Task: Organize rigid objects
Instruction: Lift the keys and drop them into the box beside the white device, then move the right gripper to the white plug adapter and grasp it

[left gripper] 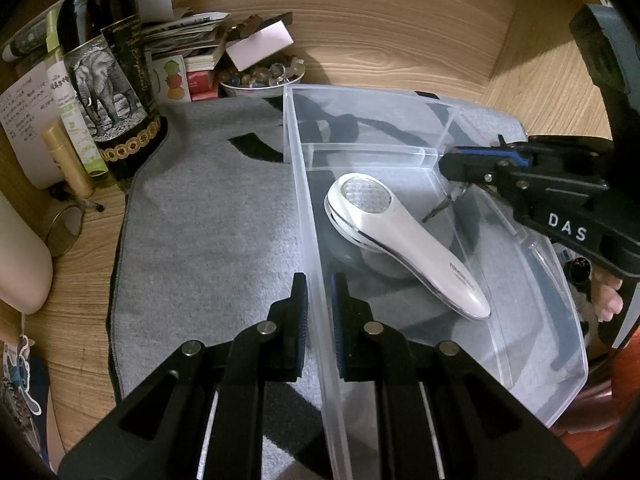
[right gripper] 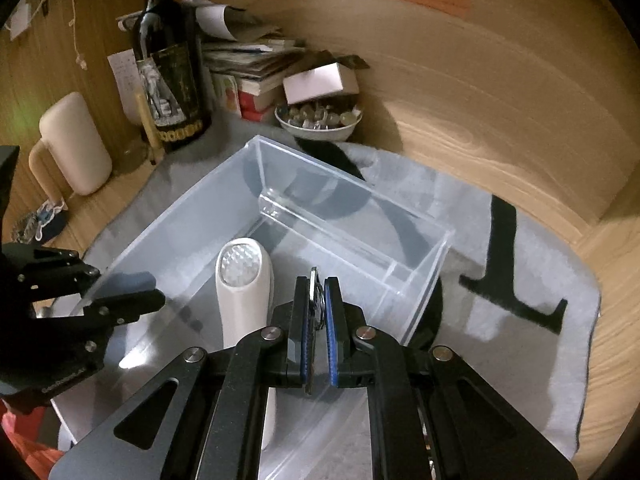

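Note:
A clear plastic bin [left gripper: 298,184] [right gripper: 180,216] sits on a grey mat. A white handheld device [left gripper: 400,236] [right gripper: 242,292] lies inside it. My left gripper [left gripper: 320,292] [right gripper: 120,292] is shut on the bin's long left wall. My right gripper [right gripper: 316,300] [left gripper: 452,172] is shut on a small bunch of metal keys [right gripper: 314,300] and holds it over the bin's interior, beside the device; a key [left gripper: 440,206] hangs below the fingers in the left wrist view.
A dark wine bottle [left gripper: 108,76] [right gripper: 170,68] stands at the back left. A white bowl of marbles [left gripper: 260,78] [right gripper: 318,120], stacked papers and small boxes [left gripper: 188,40] line the back wall. A cream container [right gripper: 76,144] stands at left. The grey mat [left gripper: 208,232] [right gripper: 520,264] covers the wooden desk.

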A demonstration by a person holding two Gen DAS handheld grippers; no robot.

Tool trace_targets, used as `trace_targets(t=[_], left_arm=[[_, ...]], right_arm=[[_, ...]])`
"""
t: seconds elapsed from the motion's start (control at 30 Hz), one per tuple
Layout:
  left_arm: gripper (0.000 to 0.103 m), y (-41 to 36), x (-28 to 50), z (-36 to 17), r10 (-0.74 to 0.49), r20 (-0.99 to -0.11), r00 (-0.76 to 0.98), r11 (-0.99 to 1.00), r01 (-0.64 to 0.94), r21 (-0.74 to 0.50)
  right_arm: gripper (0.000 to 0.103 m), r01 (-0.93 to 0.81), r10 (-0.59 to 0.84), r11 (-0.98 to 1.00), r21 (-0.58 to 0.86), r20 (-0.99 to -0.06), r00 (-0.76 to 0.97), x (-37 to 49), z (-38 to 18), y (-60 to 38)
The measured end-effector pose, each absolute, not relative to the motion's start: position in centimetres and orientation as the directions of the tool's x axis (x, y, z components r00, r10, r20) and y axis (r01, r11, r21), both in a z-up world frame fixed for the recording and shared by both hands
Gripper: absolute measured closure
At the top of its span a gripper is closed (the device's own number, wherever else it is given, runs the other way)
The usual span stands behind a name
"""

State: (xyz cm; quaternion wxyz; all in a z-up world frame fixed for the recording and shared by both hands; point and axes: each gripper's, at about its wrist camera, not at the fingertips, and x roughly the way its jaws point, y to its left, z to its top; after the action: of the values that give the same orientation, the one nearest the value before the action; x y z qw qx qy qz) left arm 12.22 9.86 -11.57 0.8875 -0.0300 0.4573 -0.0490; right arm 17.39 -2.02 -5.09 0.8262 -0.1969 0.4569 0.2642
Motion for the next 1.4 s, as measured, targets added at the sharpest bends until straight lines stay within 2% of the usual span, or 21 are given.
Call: trace_targets(t=[0.53,0.9,1.2,1.4], left_arm=[[0.091,9.7,12.3,-11.6,-0.114,-0.809,0.576,0.993,0.061,-0.097],[0.091,9.8,12.3,-11.6,-0.114,-0.809,0.576,0.993,0.061,-0.097],[0.091,9.7,12.3,-11.7,-0.115,-0.810,0.576,0.993,0.063,-0.096],[0.091,9.8,12.3,-11.8,-0.114,-0.810,0.575,0.993,0.063,-0.095]], right_arm=[[0.095,-0.650,0.237,0.754,-0.095,-0.883,0.405,16.8,-5.9,-1.2],[0.060,-0.614,0.254,0.781,-0.116,-0.838,0.482,16.2,-3.5,-2.8],[0.052,-0.515,0.224,0.849,-0.121,-0.799,0.558,16.0,-1.1,-6.7],[0.051,-0.393,0.151,0.908,-0.144,-0.763,0.629,15.4,0.8,-11.3]])
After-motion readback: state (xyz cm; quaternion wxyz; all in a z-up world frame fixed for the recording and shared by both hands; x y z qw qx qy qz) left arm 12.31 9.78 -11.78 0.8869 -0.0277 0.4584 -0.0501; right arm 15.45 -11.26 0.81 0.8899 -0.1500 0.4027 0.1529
